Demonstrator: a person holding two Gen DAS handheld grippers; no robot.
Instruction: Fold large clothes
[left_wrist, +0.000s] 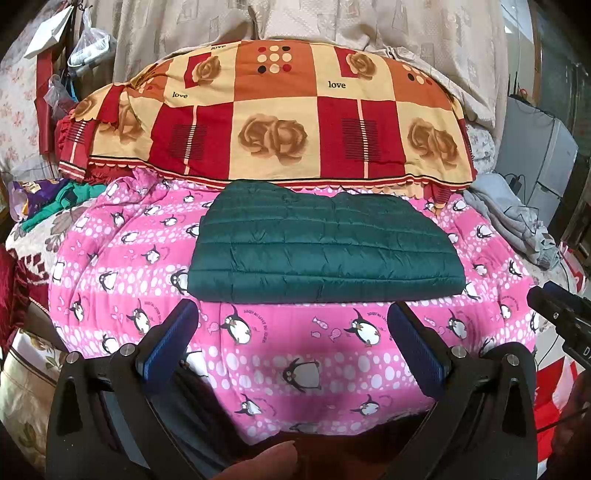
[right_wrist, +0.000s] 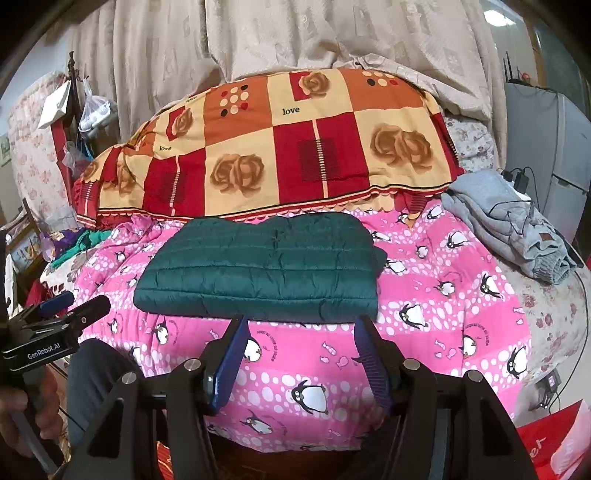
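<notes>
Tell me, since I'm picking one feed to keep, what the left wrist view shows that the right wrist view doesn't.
Only the left wrist view shows the left hand-held gripper head-on, open, and a fingertip at the bottom edge. Only the right wrist view shows the right hand-held gripper head-on, open, and the "GenRobot.AI" lettering. Both share the folded green jacket on the pink penguin quilt and a grey garment.

Colours all over this bed

Dark teal quilted jacket (left_wrist: 325, 243) on a pink blanket (left_wrist: 258, 354) with white dots and black-and-white penguins; behind it a red, orange and cream checked cover (left_wrist: 273, 114) with brown roses; grey garment (right_wrist: 506, 221) to the side.
</notes>
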